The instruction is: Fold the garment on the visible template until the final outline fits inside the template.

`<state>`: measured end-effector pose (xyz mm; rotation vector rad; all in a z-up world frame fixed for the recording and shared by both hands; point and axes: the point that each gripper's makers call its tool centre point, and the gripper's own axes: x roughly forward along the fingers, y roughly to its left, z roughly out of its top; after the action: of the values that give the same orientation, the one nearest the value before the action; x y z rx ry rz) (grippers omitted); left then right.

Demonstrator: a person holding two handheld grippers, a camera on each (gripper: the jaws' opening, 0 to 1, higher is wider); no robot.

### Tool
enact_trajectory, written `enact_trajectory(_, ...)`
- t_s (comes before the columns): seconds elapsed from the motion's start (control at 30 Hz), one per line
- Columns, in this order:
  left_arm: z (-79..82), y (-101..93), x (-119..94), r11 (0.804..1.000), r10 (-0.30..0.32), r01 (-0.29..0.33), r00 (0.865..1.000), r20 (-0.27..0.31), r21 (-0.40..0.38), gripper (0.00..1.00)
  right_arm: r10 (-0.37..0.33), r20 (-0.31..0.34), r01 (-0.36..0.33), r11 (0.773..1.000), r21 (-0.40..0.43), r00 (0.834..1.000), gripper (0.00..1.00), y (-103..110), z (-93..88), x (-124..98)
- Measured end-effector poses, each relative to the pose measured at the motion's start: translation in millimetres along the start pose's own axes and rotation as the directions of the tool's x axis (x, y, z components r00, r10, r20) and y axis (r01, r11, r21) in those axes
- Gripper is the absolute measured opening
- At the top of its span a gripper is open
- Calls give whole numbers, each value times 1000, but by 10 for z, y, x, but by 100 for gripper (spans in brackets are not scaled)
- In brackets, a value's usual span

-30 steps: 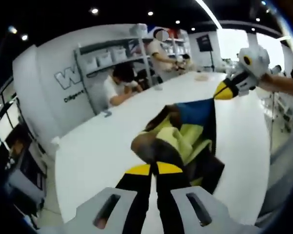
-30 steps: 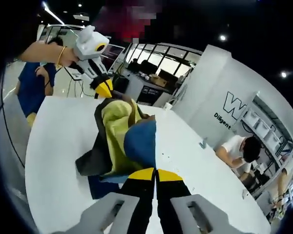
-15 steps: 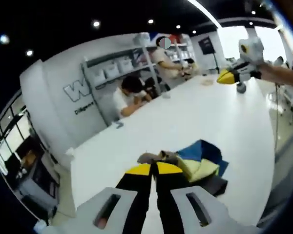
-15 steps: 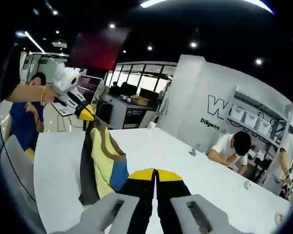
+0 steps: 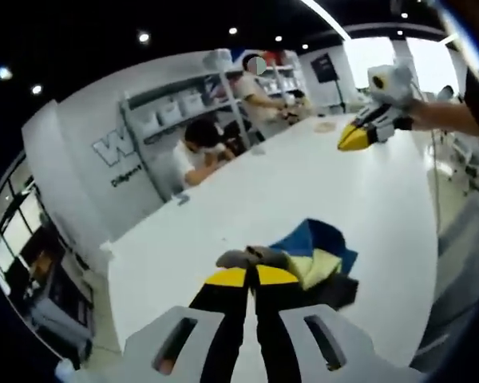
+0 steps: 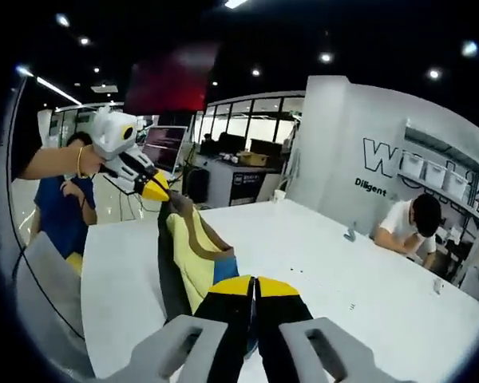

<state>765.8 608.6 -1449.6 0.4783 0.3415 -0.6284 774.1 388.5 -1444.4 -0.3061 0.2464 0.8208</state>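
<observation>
Garment (image 6: 193, 254) hangs above the white bench (image 6: 319, 263) — my left tongs (image 6: 158, 191) clamp its top edge, my right tongs (image 6: 254, 281) clamp its lower blue edge.

Garment (image 5: 315, 259): colour-blocked, blue, pale yellow, black, with a brown-grey patch by the jaws; no print. Seen from the right gripper view (image 6: 193, 259), black down one side, yellow in the middle, a blue patch, a brown band near the top. Table (image 5: 247, 191): plain white. Left gripper (image 5: 251, 277): black jaws, yellow tips, grey body. Right gripper (image 6: 254, 286): the same black and yellow. Far wall (image 5: 80, 152): white with dark lettering. Ceiling black, dotted with white lights.
</observation>
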Motion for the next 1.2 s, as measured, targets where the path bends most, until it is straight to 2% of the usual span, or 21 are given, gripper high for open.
enact_trajectory(0.13,-63,-43,-8,1000,-17,17,1000,-10,2,5,19,-17,-19,1000,14,1000,2,33,-73,68)
enact_trajectory(0.33,-139,-131,-24,999,-41,41,999,-23,-5,5,66,-80,-65,998,24,995,7,71,-280,238)
enact_trajectory(0.6,-374,-154,-68,998,-52,49,997,-59,-36,5,94,-120,-89,995,45,988,9,160,-446,335)
enact_trajectory(0.73,-497,-164,-126,998,-47,43,995,-92,-48,5,123,-141,-114,991,75,982,10,182,-560,409)
enact_trajectory(0.97,-641,-160,-176,996,-35,25,993,-115,-81,5,156,-195,-146,987,68,968,14,154,-756,565)
enact_trajectory(1.1,-687,-168,-176,996,-29,18,992,-125,-86,5,164,-225,-155,986,55,961,14,168,-812,667)
enact_trajectory(1.2,-705,-172,-181,996,-31,19,991,-130,-90,5,165,-250,-156,986,56,954,13,110,-944,778)
